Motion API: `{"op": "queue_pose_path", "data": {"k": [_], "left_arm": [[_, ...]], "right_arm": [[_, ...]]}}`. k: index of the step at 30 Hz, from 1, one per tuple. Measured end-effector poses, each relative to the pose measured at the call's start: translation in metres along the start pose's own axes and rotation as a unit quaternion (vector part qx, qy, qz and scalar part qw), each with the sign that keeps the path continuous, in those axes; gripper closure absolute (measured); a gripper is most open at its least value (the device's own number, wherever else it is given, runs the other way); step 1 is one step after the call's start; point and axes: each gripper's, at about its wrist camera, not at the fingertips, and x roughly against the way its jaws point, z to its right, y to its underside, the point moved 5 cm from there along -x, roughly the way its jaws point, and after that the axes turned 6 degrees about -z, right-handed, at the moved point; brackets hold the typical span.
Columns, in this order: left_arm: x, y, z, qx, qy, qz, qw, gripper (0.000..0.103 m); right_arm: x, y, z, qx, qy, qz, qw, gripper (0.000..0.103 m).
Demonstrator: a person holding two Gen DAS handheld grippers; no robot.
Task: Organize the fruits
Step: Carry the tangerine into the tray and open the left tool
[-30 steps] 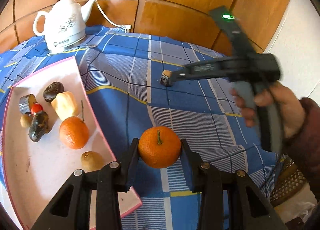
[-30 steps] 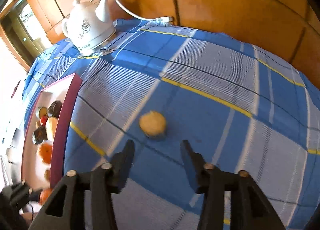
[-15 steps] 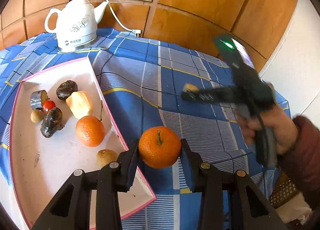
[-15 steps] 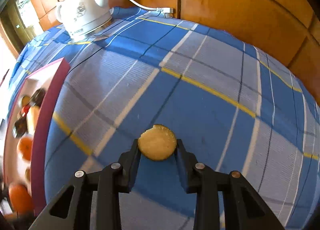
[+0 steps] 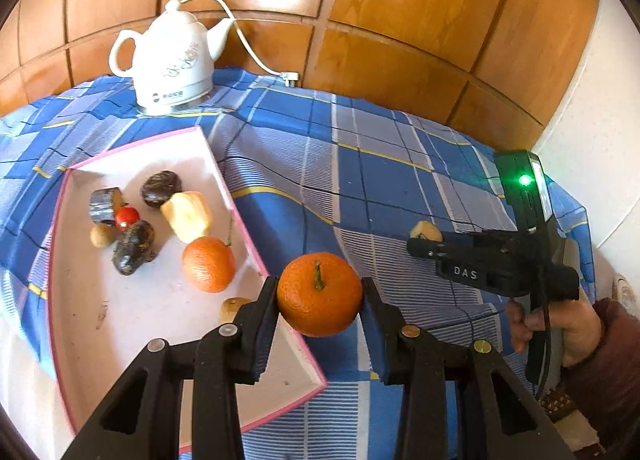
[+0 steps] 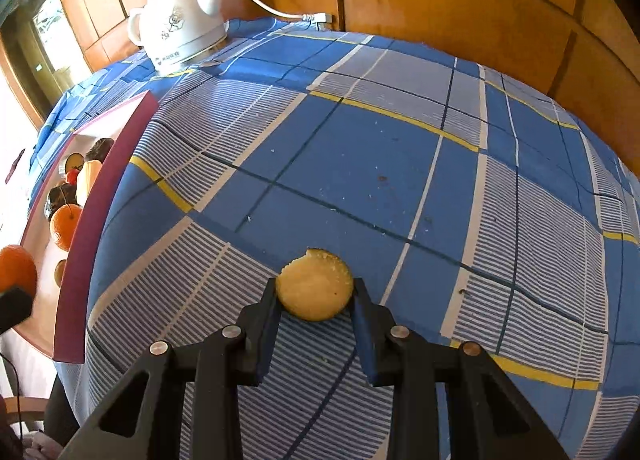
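Observation:
My left gripper [image 5: 320, 292] is shut on an orange mandarin [image 5: 319, 294] and holds it above the right edge of the pink-rimmed white tray [image 5: 144, 324]. The tray holds another mandarin [image 5: 208, 264], a yellow fruit [image 5: 187, 215], dark fruits [image 5: 134, 246], a small red fruit [image 5: 127, 215] and small brown ones. My right gripper [image 6: 315, 296] is shut on a round yellow fruit slice [image 6: 315, 290] above the blue checked tablecloth; it shows in the left wrist view [image 5: 426, 238] at the right, holding the slice [image 5: 427, 228].
A white electric kettle [image 5: 172, 63] with a cord stands at the table's back left, also in the right wrist view [image 6: 180, 23]. Wooden wall panels stand behind the table. The tray [image 6: 92, 219] lies at the left in the right wrist view.
My right gripper closed on the yellow slice and lifted it off the cloth. My left gripper carried the mandarin up and toward the tray's right edge.

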Motion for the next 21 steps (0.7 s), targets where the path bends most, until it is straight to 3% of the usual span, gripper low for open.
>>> {"op": "queue_pose_path", "data": {"k": [6, 21], "left_arm": [[0.013, -0.001, -0.018, 0.019, -0.034, 0.017, 0.9991, 0.063], [0.021, 0.005, -0.059, 0.066, -0.073, 0.026, 0.9948, 0.063]], "right_arm": [[-0.001, 0.003, 0.003, -0.014, -0.014, 0.012, 1.0, 0.069], [-0.003, 0.004, 0.002, -0.013, -0.003, 0.03, 0.999, 0.069]]}}
